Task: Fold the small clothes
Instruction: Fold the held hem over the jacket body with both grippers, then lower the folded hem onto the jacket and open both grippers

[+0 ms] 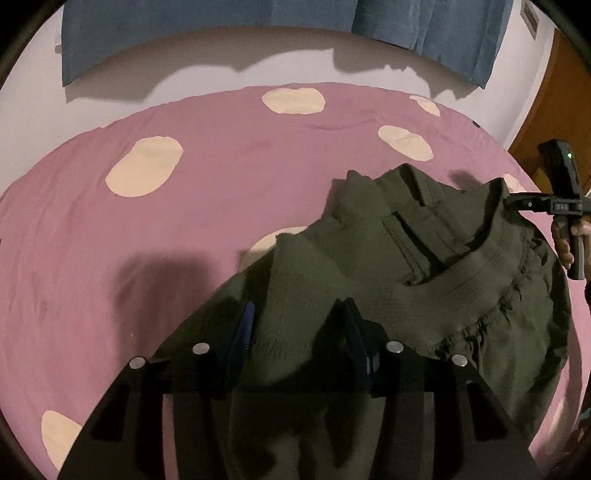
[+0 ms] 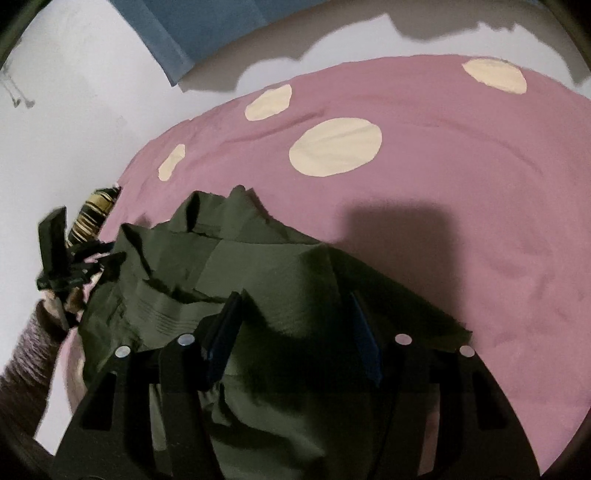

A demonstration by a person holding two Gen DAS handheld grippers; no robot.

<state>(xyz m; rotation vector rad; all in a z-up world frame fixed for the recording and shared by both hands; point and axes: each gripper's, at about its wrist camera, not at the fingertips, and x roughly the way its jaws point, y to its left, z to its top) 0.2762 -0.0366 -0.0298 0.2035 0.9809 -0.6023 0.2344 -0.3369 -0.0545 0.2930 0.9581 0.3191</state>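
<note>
An olive green garment [image 1: 424, 288] with a ribbed elastic waistband lies bunched on the pink bedspread [image 1: 221, 166], partly lifted at the waistband. My left gripper [image 1: 299, 325] is shut on a thick fold of the waistband, and cloth fills the gap between its fingers. My right gripper [image 1: 511, 202] pinches the waistband's far right corner, with a hand [image 1: 561, 243] on its handle. In the right wrist view the garment [image 2: 258, 266] is bunched between the right gripper's [image 2: 295, 325] fingers. The left gripper [image 2: 110, 258] bites the cloth's left edge there.
The bedspread [image 2: 443, 184] carries large cream dots and stretches far and to both sides. Blue fabric [image 1: 221, 29] hangs on the white wall behind. A wooden door [image 1: 554, 110] stands at the right. A gold and black striped object [image 2: 92, 214] sits at the bed's edge, above a knitted sleeve [image 2: 26, 354].
</note>
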